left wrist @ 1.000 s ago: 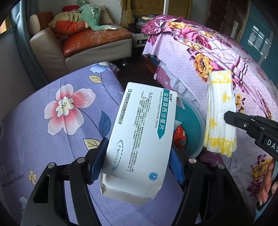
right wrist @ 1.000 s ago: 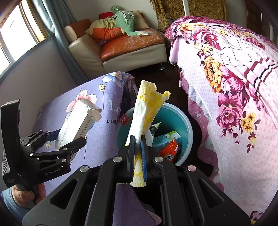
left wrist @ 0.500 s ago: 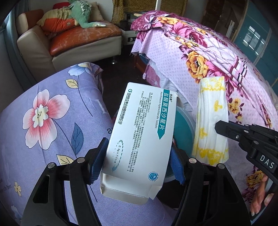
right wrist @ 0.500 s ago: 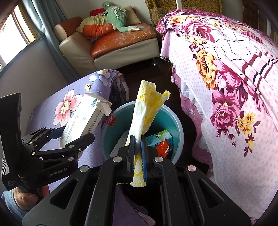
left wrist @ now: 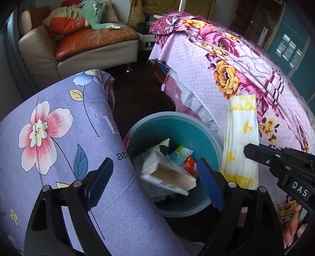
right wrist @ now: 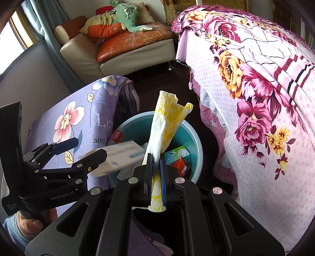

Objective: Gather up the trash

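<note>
Ahead of my tools I see a beige sofa (left wrist: 78,49) with orange cushions and a green plush toy (right wrist: 126,16). Right lies a floral pink bedspread (right wrist: 256,78); left, a purple flowered cover (left wrist: 49,128).

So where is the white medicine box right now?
Left wrist view, centre: the white medicine box is blurred, over the teal bin, free of the opening left hand-held gripper.
</note>
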Demonstrator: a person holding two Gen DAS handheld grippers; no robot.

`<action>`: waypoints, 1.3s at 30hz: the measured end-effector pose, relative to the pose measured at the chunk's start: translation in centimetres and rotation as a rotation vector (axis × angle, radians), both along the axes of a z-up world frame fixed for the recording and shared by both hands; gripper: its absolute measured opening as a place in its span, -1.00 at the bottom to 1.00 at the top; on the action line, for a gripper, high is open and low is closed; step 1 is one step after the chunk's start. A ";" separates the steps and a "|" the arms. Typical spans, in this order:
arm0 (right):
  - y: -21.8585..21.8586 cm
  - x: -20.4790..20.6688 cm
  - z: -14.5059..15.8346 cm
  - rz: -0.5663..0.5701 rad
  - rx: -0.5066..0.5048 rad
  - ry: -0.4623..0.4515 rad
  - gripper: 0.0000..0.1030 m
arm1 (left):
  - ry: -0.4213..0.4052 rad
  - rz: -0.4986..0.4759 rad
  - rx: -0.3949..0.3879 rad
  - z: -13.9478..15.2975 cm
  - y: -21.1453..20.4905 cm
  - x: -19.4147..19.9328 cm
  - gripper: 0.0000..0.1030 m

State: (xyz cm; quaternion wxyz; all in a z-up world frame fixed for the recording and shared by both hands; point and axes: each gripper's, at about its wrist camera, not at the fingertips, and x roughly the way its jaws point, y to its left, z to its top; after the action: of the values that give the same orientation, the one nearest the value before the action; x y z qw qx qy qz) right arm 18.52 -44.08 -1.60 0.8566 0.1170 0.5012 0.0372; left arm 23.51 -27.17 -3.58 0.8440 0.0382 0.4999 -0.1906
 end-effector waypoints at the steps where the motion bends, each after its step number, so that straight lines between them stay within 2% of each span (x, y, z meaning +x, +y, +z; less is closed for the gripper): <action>1: 0.1 0.1 0.0 0.001 -0.002 0.001 -0.87 | -0.003 0.006 0.000 0.1 0.3 0.0 0.75; 10: 1.5 1.2 -0.6 0.022 -0.020 0.022 -0.87 | 0.020 0.046 0.003 -0.2 2.9 0.2 0.78; 12: 1.8 1.5 -0.8 0.027 -0.024 0.031 -0.79 | 0.020 0.053 0.004 -0.3 3.5 0.3 0.78; 13: 1.9 1.6 -0.9 0.022 -0.027 0.032 -0.71 | 0.021 0.056 0.005 -0.3 3.8 0.2 0.78; 16: 2.3 1.8 -1.0 0.019 -0.031 0.035 -0.11 | 0.022 0.066 0.003 -0.2 4.6 0.1 0.78; 18: 2.8 1.7 -0.8 0.022 -0.046 0.030 -0.02 | 0.023 0.070 0.006 -0.1 5.1 0.0 0.78; 20: 3.1 1.5 -0.7 0.026 -0.045 0.032 0.33 | 0.025 0.076 0.005 -0.1 5.4 -0.1 0.79; 21: 3.3 1.4 -0.5 0.023 -0.053 0.029 0.41 | 0.027 0.076 0.005 0.0 5.6 -0.2 0.79; 26: 3.9 0.4 0.5 0.016 -0.071 0.020 0.68 | 0.009 0.088 0.028 0.6 6.6 -1.2 0.80; 34: 4.8 -2.2 1.5 0.015 -0.078 0.052 0.86 | -0.032 0.132 0.026 3.2 9.1 -3.5 0.80; 39: 6.2 -4.6 2.6 0.018 -0.119 0.037 0.87 | -0.050 0.152 0.017 4.8 10.6 -5.5 0.84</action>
State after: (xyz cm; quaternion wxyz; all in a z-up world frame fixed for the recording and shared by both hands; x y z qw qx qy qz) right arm 13.90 -37.85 1.05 0.8522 0.0619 0.5194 0.0127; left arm 18.03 -16.56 1.19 0.8680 0.0121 0.4816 -0.1208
